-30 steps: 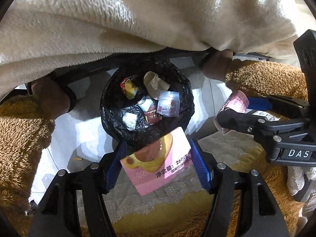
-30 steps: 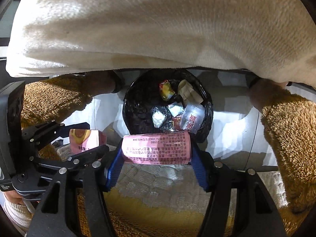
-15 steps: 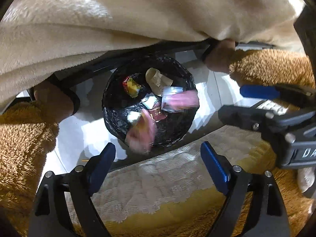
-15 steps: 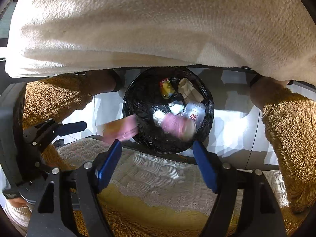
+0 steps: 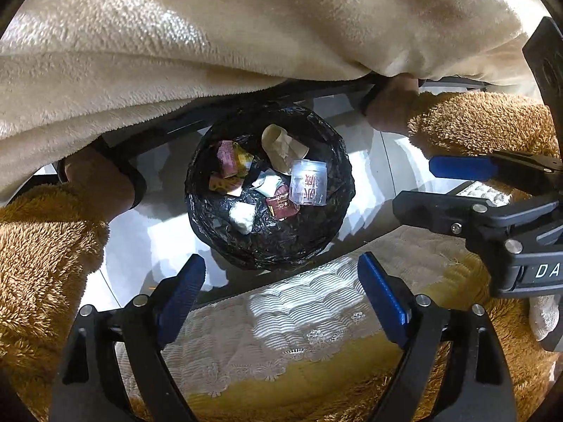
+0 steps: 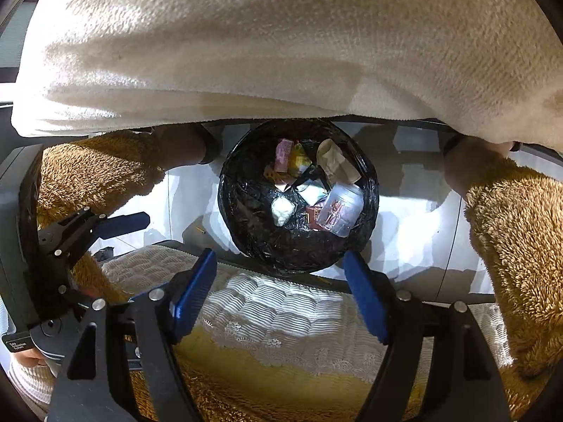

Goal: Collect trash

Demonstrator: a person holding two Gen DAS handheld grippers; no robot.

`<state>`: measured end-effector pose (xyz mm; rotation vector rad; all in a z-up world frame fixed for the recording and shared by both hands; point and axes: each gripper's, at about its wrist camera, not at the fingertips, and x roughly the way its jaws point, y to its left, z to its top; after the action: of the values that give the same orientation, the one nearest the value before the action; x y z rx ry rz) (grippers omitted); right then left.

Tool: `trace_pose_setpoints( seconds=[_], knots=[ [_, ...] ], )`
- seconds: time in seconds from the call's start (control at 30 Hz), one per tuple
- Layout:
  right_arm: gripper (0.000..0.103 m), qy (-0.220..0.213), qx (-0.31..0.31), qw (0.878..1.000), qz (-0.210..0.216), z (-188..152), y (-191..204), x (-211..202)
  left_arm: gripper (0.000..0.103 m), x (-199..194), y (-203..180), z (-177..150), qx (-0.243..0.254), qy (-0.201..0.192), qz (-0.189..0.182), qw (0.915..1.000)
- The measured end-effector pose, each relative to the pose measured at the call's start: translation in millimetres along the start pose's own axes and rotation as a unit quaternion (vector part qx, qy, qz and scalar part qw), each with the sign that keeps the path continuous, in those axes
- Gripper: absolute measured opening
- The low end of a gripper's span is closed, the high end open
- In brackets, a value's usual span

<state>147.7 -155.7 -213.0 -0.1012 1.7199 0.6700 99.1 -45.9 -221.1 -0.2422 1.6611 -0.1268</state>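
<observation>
Over bin point(image 5: 316, 246): left gripper point(image 5: 281, 292), right gripper point(image 6: 279, 288) jaws just opened, apart, empty; pink wrappers point(image 5: 225, 163) inside bin.

Left gripper point(image 5: 281, 292), black-framed with blue-padded fingers point(image 5: 183, 292), aimed steeply downward, jaws spread wide after just opening, nothing between them. Right gripper point(image 6: 279, 288), same build, blue-padded fingers point(image 6: 366, 299) likewise parted after just opening, gap bare, also pointed steeply down. Side by side, well apart, each visible at the edge of the other's view. Fuzzy tan-brown sleeves point(image 6: 520, 246) flanking both.
</observation>
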Motion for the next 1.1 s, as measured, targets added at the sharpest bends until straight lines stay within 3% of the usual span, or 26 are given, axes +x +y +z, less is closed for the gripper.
trace_pose_setpoints(
  seconds=[0.7,0.93,1.1],
  knots=[
    [0.074,-0.042,-0.024,0.999,-0.011,-12,7,-23,0.087,-23,4,-7,-0.018,-0.051,0.010,0.9985],
    [0.074,-0.088,-0.037,0.995,-0.015,-25,17,-45,0.087,-53,7,-18,-0.019,-0.105,0.000,0.9943],
    [0.074,-0.131,-0.030,0.991,-0.011,-37,19,-67,0.087,-83,5,-30,-0.017,-0.167,-0.006,0.9857]
  ],
)
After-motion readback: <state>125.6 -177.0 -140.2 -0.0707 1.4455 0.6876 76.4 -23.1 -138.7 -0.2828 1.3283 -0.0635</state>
